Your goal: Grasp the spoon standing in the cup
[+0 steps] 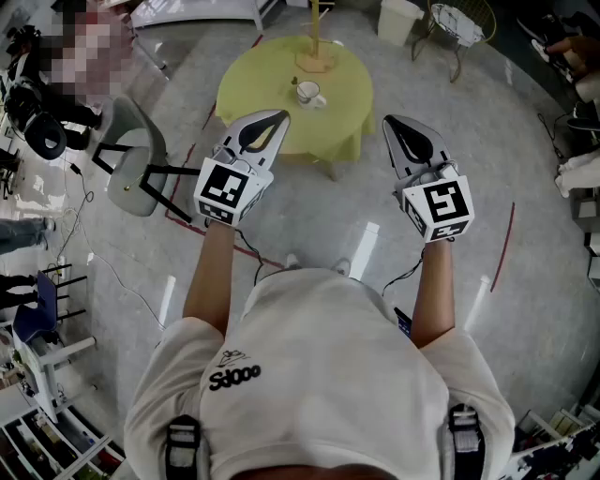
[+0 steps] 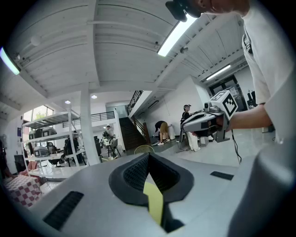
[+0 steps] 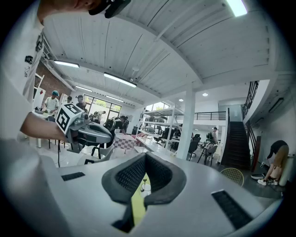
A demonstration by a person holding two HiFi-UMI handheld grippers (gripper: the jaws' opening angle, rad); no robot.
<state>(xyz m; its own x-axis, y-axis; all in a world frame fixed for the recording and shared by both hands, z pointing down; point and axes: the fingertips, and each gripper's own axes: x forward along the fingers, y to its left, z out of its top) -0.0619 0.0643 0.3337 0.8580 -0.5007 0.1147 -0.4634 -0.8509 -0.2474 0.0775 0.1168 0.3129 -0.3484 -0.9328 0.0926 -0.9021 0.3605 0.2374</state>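
A white cup (image 1: 310, 94) stands on a round yellow-green table (image 1: 347, 112) at the top of the head view, with a spoon (image 1: 298, 84) standing in it. Both grippers are held in the air in front of the person, well short of the table. My left gripper (image 1: 278, 114) points at the table's left side, with its dark pads (image 2: 134, 173) meeting and nothing between them. My right gripper (image 1: 390, 120) points at the table's right side, also shut and empty. Through the slit under its pads (image 3: 159, 173) a strip of yellow table and the small cup (image 3: 144, 186) show.
A wooden hexagonal base with an upright pole (image 1: 314, 60) stands on the table behind the cup. A grey chair (image 1: 131, 155) is on the floor at left, a wire chair (image 1: 459, 23) and a white bin (image 1: 398, 19) beyond the table. Red tape lines mark the floor.
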